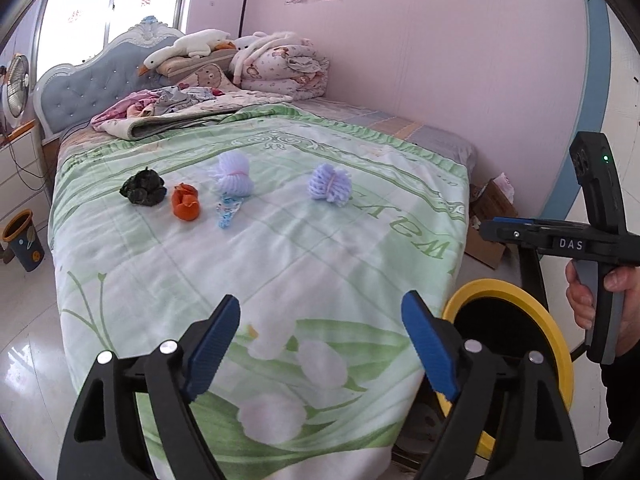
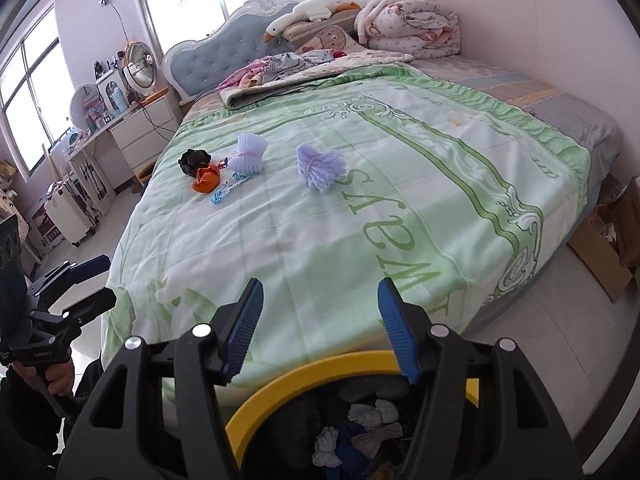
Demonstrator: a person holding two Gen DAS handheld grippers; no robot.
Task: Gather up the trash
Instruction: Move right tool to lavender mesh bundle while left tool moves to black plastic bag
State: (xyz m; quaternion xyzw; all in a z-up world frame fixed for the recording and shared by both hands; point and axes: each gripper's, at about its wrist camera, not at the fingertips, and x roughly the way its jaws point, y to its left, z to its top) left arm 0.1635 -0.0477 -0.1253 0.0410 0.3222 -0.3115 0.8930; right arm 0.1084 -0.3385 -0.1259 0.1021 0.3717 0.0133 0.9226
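Goose plush (image 1: 188, 46) atop pillows, folded quilt (image 1: 280, 66) beside, fan (image 2: 140, 66) on nightstand

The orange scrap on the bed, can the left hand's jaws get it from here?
Probably yes: the left gripper is open and empty, and bare blanket lies before the orange scrap.

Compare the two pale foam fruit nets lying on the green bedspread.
The whiter foam net sits left, close beside the orange scrap and the blue wrapper; the lilac foam net lies alone to the right. The whiter one stands taller; the lilac one spreads wider. Both are cinched at the middle.
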